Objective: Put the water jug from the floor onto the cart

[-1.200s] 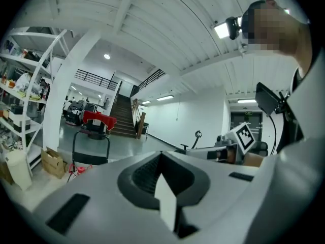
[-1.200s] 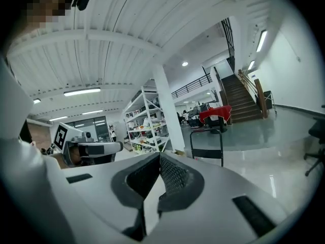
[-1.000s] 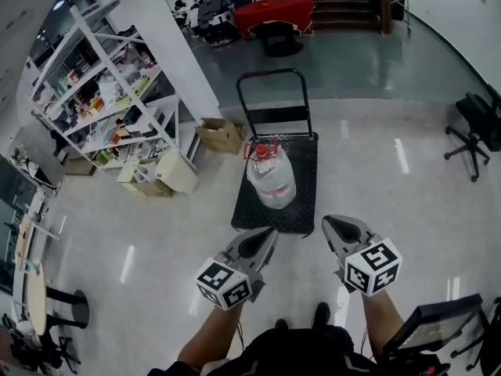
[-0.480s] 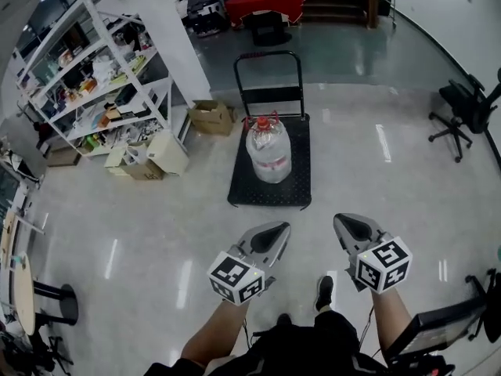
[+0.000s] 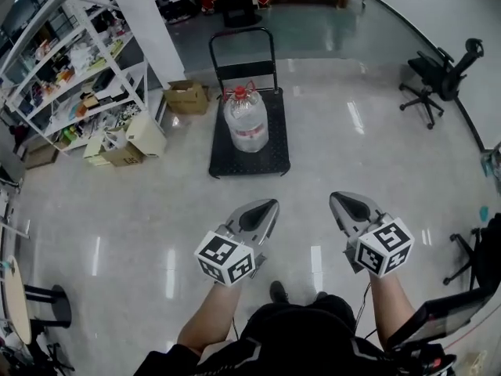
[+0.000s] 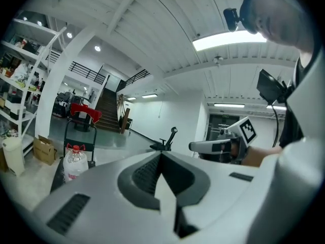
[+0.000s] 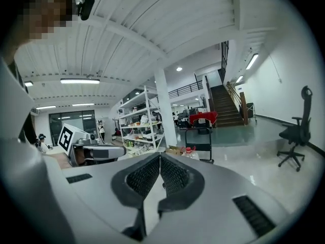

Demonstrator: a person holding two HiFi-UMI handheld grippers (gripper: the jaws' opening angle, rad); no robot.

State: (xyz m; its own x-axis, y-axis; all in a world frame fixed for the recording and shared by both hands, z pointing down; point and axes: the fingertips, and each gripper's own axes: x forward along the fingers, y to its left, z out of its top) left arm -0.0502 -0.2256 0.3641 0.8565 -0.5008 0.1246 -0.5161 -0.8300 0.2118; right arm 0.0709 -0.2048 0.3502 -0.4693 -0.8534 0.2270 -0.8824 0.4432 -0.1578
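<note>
The glossy pale floor (image 5: 141,210) mirrors the ceiling lights all round the cart (image 5: 278,143). To the cart's left stands white metal shelving (image 5: 117,49), cluttered, with brown cardboard boxes (image 5: 186,98) between it and the cart. Well to the cart's right is a black swivel chair (image 5: 434,73). The cart itself is a flat black rectangular deck with a fine-textured top and a black tube handle looped upright at its far end.

The jug (image 5: 246,122) stands on that deck, towards the handle end. It is clear plastic, barrel-shaped with rounded shoulders, and has a red cap, a red carry handle and a reddish label band. It stands upright, long axis vertical, neck up.

You hold your left tongs (image 5: 270,204) and right tongs (image 5: 338,200) side by side, well short of the cart's near edge, pointing towards it. They are smooth grey tapered shells. Both are clenched on nothing, their dark ribbed pads pressed together.
</note>
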